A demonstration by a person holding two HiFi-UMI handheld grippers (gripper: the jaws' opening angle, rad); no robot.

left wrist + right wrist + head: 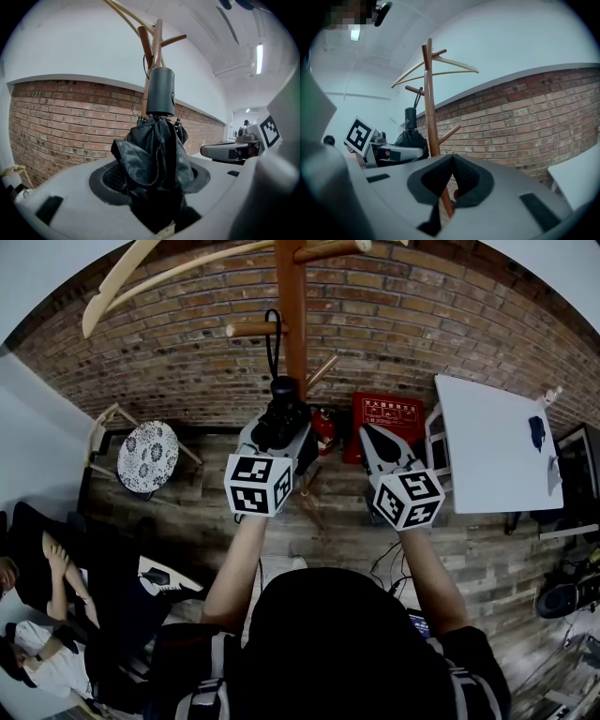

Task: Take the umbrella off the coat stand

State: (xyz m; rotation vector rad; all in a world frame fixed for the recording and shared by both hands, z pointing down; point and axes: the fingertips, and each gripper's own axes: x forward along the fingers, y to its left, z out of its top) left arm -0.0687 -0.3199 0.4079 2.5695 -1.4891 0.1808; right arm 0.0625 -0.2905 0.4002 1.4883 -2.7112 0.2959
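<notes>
A folded black umbrella (280, 416) stands upright against the wooden coat stand (292, 306), its handle (160, 91) pointing up. The thin black strap (272, 334) runs up toward a peg (251, 329). My left gripper (281, 432) is shut on the bunched canopy (157, 154), with fabric bulging out over both jaws. To its right my right gripper (380, 442) is level with it and apart from the stand. Its jaws meet at the tip with nothing between them (452, 161). The right gripper view shows the umbrella (411, 136) just left of the stand's pole (431, 117).
A wooden hanger (141, 277) hangs high on the stand. A brick wall runs behind it. On the floor are a red box (386, 423), a round patterned seat (147, 456) and a white table (497, 446). People sit at the far left (47, 615).
</notes>
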